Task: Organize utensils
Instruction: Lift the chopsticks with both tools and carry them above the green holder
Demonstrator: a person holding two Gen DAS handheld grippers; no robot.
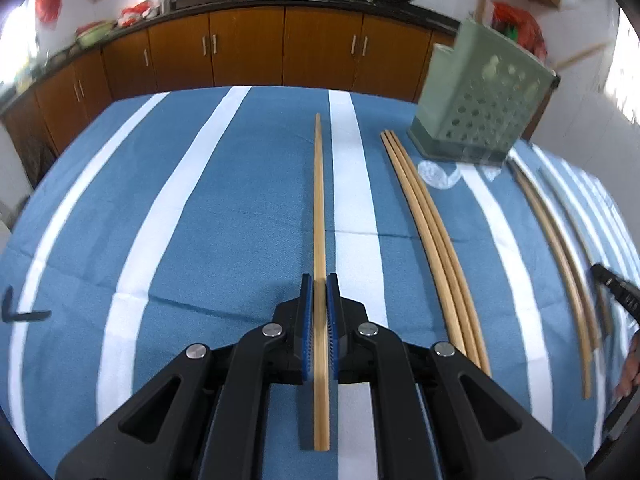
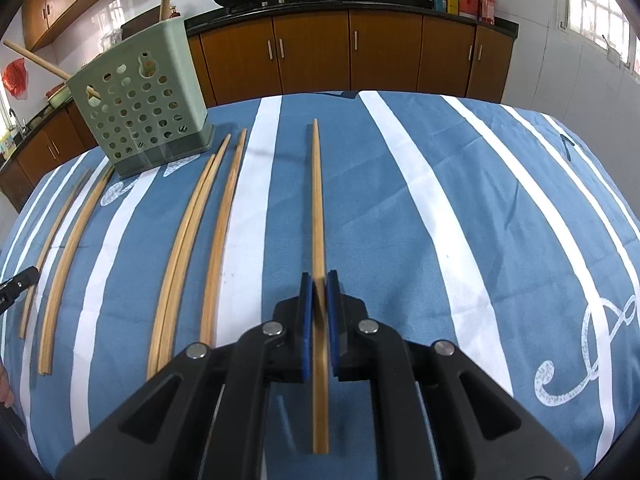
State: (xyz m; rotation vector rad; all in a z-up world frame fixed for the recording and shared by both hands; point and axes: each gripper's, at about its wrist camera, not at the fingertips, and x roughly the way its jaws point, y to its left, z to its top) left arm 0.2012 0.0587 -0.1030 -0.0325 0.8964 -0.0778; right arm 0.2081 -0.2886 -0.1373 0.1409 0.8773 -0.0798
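Gripping step: left gripper (image 1: 319,280) and right gripper (image 2: 319,278) each clamped on a chopstick (image 1: 318,200); next, lifting toward green holder (image 2: 140,104) ahead-left of right gripper

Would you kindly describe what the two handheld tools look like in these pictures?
Both look alike: the left tool and right tool are matte black plastic with angular linkage arms, triangular cut-outs, round silver pivot bolts, and ridged blue pads lining the fingers. No cables or sleeves show.

Bamboo chopsticks (image 2: 182,248) beside green holder (image 2: 140,108).
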